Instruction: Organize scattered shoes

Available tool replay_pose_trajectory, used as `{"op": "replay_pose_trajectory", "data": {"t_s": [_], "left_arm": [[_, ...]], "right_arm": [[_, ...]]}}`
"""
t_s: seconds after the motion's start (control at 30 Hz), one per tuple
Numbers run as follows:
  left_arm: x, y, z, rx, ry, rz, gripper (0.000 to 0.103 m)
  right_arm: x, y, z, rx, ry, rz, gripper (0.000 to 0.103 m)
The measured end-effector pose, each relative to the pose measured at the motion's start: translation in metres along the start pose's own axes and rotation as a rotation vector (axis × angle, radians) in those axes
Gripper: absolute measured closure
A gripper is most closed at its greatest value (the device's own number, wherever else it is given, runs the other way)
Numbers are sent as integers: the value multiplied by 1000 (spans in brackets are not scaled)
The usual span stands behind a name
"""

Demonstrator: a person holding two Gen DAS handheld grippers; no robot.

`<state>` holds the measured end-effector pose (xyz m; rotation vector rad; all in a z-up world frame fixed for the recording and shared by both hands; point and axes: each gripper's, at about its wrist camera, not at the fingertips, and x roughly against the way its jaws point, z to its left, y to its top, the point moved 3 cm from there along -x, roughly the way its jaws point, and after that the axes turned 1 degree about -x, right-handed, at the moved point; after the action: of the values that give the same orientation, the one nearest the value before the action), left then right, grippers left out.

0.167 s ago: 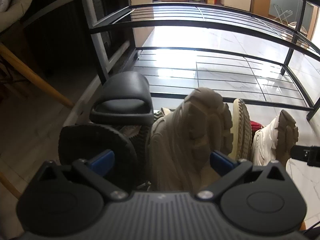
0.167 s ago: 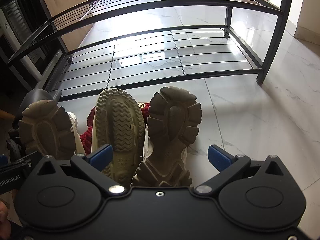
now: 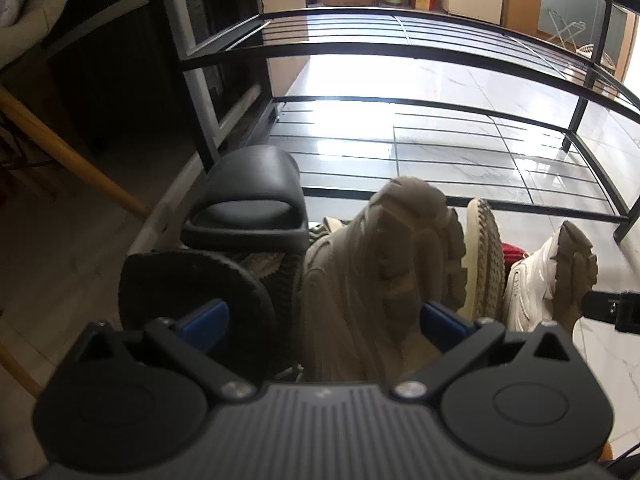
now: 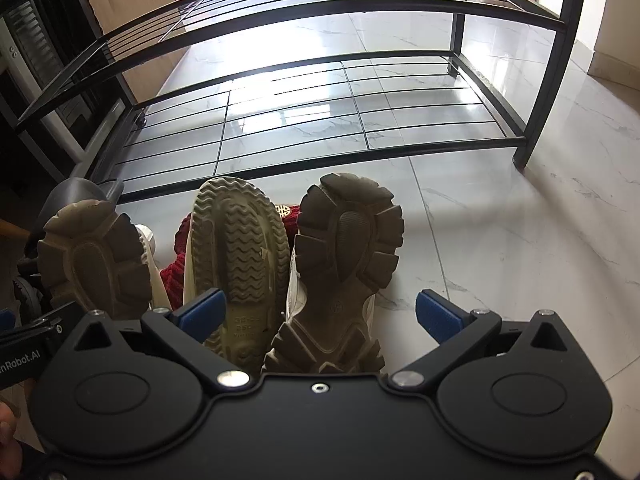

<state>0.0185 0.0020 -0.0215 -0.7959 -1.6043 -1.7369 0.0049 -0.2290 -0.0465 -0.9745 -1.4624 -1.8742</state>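
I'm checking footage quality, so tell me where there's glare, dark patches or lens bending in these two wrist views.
Left wrist view: strong glare on the floor behind the shoe rack, left side nearly black, rack bars bowed by the fisheye. Right wrist view: brighter overall, floor reflections through the rack, treaded soles sharp, dark vignette in the corners.

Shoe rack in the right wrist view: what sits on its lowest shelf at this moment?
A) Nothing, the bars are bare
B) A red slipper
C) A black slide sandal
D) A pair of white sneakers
A: the lowest shelf of the shoe rack shows only bare bars with floor tile visible through them, while the chunky-soled sneaker and the wavy-soled shoe lie on the floor in front of it.
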Motion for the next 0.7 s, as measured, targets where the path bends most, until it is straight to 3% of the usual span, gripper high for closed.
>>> {"op": "replay_pose_trajectory", "data": {"t_s": [0.7], "left_arm": [[2, 2, 2, 1, 3, 0, 0]], "right_arm": [[1, -1, 2, 0, 5, -7, 0]]}}
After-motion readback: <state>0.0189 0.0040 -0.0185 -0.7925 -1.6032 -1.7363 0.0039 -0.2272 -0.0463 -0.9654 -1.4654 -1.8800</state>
